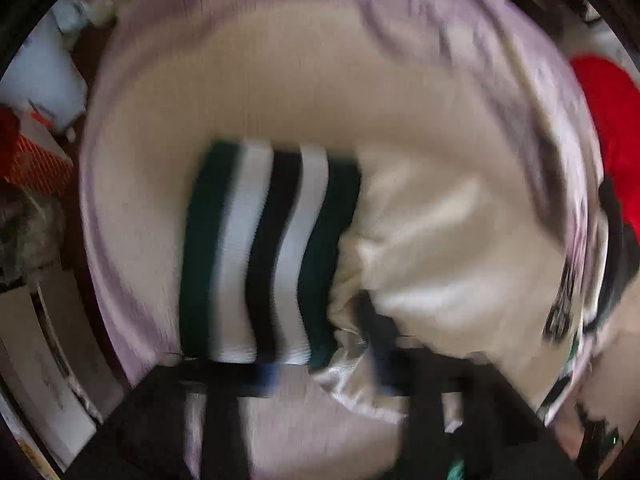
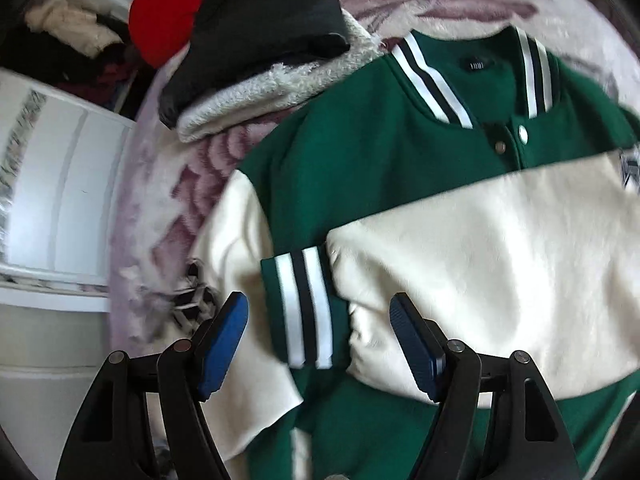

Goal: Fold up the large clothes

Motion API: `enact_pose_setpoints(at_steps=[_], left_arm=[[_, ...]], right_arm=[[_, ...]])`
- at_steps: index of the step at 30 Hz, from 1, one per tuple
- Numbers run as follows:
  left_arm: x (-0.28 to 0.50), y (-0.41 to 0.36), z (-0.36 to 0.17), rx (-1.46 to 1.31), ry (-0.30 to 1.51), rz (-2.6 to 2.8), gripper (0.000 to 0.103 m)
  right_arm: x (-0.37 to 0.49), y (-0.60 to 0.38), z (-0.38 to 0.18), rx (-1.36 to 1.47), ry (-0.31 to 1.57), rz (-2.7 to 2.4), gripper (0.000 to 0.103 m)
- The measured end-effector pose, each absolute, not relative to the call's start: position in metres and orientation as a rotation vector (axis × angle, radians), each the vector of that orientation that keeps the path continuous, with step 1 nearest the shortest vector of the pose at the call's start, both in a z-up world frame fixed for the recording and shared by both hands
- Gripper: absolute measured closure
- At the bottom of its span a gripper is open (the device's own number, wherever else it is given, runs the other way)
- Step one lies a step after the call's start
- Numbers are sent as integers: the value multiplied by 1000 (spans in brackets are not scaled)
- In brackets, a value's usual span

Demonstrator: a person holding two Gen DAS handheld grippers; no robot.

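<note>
Spread under everything is a fleecy pink blanket [image 2: 160,184] with a rose pattern, and on it lies a green and cream varsity jacket [image 2: 360,152], front up, collar at the far end.

Nearest in the right wrist view, the right gripper [image 2: 318,340] hangs released over the jacket, its blue pads [image 2: 222,344] set wide apart and touching nothing. Between and just beyond them is a striped cuff [image 2: 304,304], green with white and dark bands, ending a cream sleeve [image 2: 480,264] folded across the chest from the right. A second cream sleeve [image 2: 236,248] runs down the jacket's left edge. Farther off come the snap buttons [image 2: 522,133] and the striped collar [image 2: 432,80].

Beyond the jacket to the left sits a pile: a dark garment [image 2: 260,32] on top of a pale fluffy one [image 2: 256,96], with something red [image 2: 168,12] behind.

The left wrist view is badly blurred. Its near edge shows the left gripper [image 1: 320,376] drawn nearly together low over cream cloth [image 1: 440,248], beside another striped cuff [image 1: 260,248]; a pale fold bunches right at the fingers, though whether it is pinched I cannot tell.
</note>
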State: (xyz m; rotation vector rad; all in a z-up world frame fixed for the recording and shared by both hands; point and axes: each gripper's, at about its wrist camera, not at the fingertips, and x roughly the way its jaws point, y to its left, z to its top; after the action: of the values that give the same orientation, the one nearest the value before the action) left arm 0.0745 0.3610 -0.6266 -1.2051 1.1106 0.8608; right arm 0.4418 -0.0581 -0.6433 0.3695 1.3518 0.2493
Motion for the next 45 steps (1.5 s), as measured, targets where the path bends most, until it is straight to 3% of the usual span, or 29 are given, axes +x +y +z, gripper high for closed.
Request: enact_pose_setpoints(at_steps=[7,8,9,10,16,18,20,22,24,27,30,31,39,42,45], left_arm=[[135,464,-569,-941,900,880,87],[143,472,-568,-911,897,864,87],[153,475,-566,-893,899,845,87],[160,480,-564,-864,913,827,86],[172,495,-588,-842,1016,747,80],[166,498,-604,-919,1042,710,78],[158,497,-622,-1002,1074,669,70],[151,494,-641,-1107,1081,612,53],[144,493,-647,-1173,1026,596,51],[139,498,-647,-1251,928,629,53],[140,506,-634,-1246,850,711,83],[144,508,-628,-1235,834,722,86],[191,502,-528,-961,715,731,89],[208,490,-476,-858,660,695,89],[219,472,-435,-747,617,655,89]], right_arm=[[460,4,-667,69,1445,177,28],[462,13,-675,19,1451,156,35],[462,20,-679,-18,1444,130,79],[464,26,-683,-45,1432,101,89],[476,66,-678,-119,1345,112,90],[480,71,-688,-145,1373,132,88],[483,64,-698,-127,1416,181,79],[482,43,-693,-16,1426,248,61],[477,12,-683,150,1440,306,29],[461,-31,-671,311,1438,302,29],[441,-62,-663,349,1433,237,29],[434,-75,-663,346,1427,211,29],[440,-85,-675,300,1370,129,29],[457,-56,-710,241,1476,170,27],[462,-57,-705,237,1458,192,27]])
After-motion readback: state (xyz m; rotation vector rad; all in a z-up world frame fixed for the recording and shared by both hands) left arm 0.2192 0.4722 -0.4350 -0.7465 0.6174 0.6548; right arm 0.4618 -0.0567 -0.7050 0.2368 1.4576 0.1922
